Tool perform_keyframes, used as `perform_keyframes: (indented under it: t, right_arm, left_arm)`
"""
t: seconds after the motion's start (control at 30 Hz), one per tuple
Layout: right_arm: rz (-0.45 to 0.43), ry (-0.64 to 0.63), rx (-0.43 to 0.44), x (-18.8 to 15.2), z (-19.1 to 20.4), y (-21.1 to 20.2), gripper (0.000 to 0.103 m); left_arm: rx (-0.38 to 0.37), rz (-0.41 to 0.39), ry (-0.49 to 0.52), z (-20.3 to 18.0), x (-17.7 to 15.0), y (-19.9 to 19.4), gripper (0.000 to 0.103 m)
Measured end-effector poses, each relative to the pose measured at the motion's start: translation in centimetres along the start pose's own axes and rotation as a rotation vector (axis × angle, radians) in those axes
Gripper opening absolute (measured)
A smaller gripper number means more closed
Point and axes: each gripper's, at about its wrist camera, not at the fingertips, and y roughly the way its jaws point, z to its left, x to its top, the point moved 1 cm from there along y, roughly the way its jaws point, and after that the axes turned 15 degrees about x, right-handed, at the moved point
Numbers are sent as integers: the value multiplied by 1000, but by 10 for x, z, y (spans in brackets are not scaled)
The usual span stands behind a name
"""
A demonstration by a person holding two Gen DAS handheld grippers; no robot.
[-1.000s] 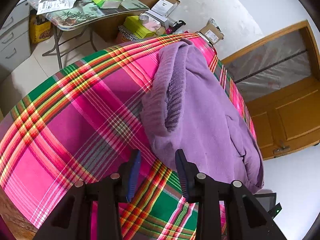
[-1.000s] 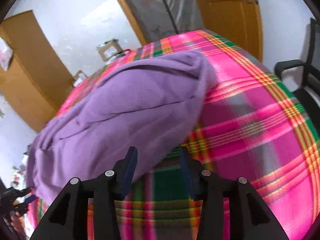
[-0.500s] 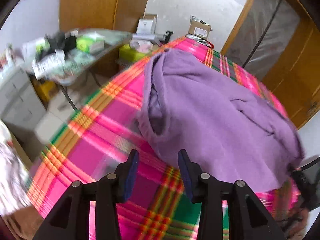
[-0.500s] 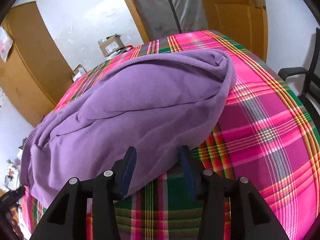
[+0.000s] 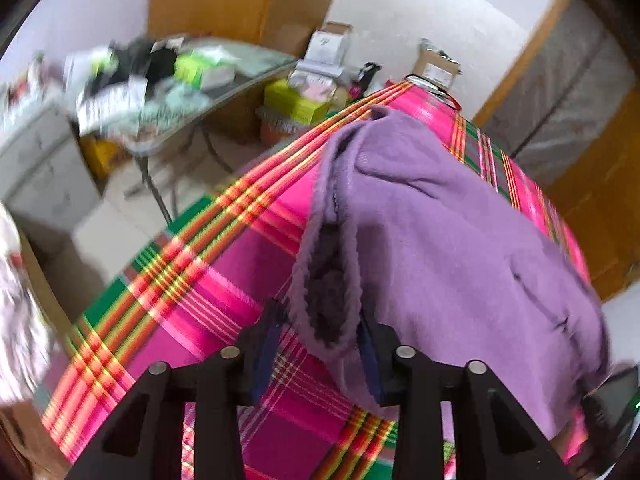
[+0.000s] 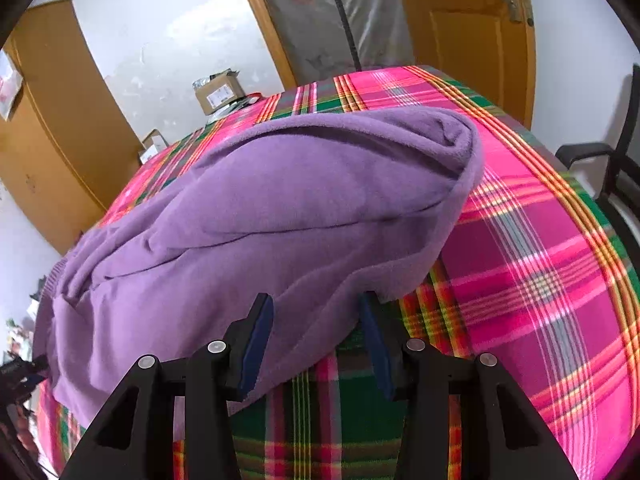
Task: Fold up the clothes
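A: Any writing you can read?

B: None. The cardboard box (image 6: 219, 90) in the upper left of the right wrist view carries a white label, but its print is too small to make out.

A: Where is the garment?

B: The purple fleece sweater (image 6: 260, 216) lies bunched across the middle of the desk (image 6: 540, 280), on its pink plaid cloth. In the left wrist view its ribbed hem (image 5: 326, 292) hangs open at lower centre.

A: And the claws?

B: The left claw (image 5: 318, 344) is wide, its fingers either side of that hem. The right claw (image 6: 316, 340) is wide too, straddling the sweater's lower edge.

A: Room to move?

B: Bare plaid fills the right of the right wrist frame, out to the desk edge, with an office chair (image 6: 608, 168) beyond.
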Motion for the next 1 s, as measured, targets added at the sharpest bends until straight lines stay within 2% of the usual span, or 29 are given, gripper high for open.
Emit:
perform_keyframes:
  t: [0.03,0.07,0.1,0.17,0.23,0.37,0.43,0.57,0.8,1.0]
  right_arm:
    - [3,-6,-18,1,0,1,28]
    - [4,-5,-28,2,0,2,22]
    - [3,2,-29,2,-2,2,12]
    - [-9,20,-12,3,-6,0,7]
    - [-21,19,-5,2,-6,-5,6]
    - [-71,32,18,5,-6,-25,6]
    - [-108,28,22,9,-5,-39,3]
    - [-168,15,31,19,-4,-65,3]
    - [-105,29,39,4,-9,-55,3]
    - [-141,56,41,3,-16,-63,3]
  left_arm:
    - [-3,-6,-7,2,1,0,30]
    - [-6,-12,-14,4,1,0,25]
    - [4,-18,-12,5,2,-1,25]
    - [-10,-23,-24,7,2,-1,16]
    - [-36,-15,-50,12,3,-2,12]
    - [-84,-8,-112,24,6,-5,11]
    - [-87,-28,-129,30,8,-13,11]
    - [-81,-76,-140,38,11,-28,10]
    - [-98,-49,-159,44,7,-26,10]
    - [-101,-51,-170,49,6,-28,10]
